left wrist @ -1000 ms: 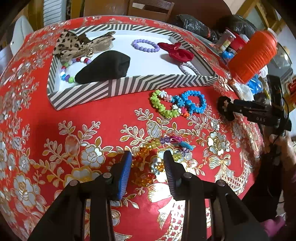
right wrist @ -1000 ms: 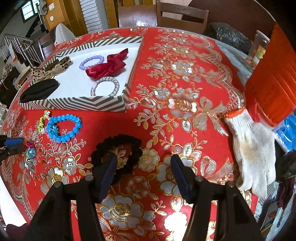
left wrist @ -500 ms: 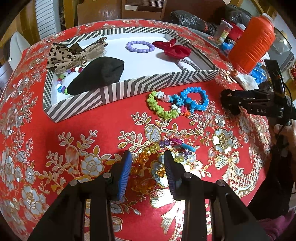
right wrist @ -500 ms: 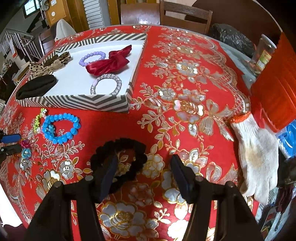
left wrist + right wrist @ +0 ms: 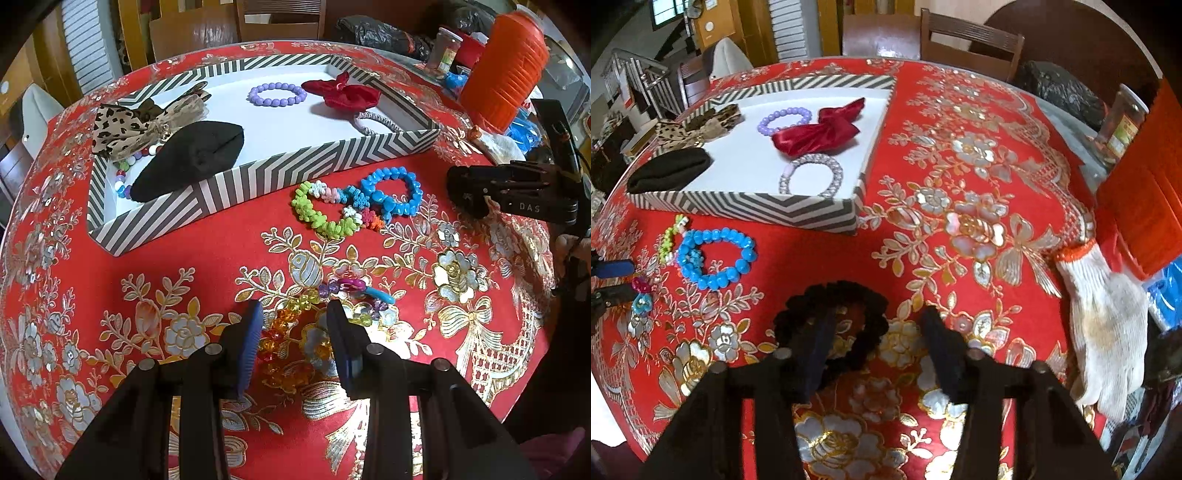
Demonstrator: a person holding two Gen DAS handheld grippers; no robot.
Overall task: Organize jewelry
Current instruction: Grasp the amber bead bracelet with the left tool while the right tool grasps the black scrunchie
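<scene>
1. The left gripper [image 5: 295,332] hangs over the clear multicoloured bead bracelet [image 5: 295,332] on the bench [image 5: 221,258], jaws narrowly apart astride its beads, not pressing.
2. The right gripper [image 5: 875,332] has its jaws closing; its left jaw stands inside the black bead bracelet [image 5: 871,299], whose right side lies between them.
3. The striped tray [image 5: 295,170] sits at 12 o'clock.
</scene>
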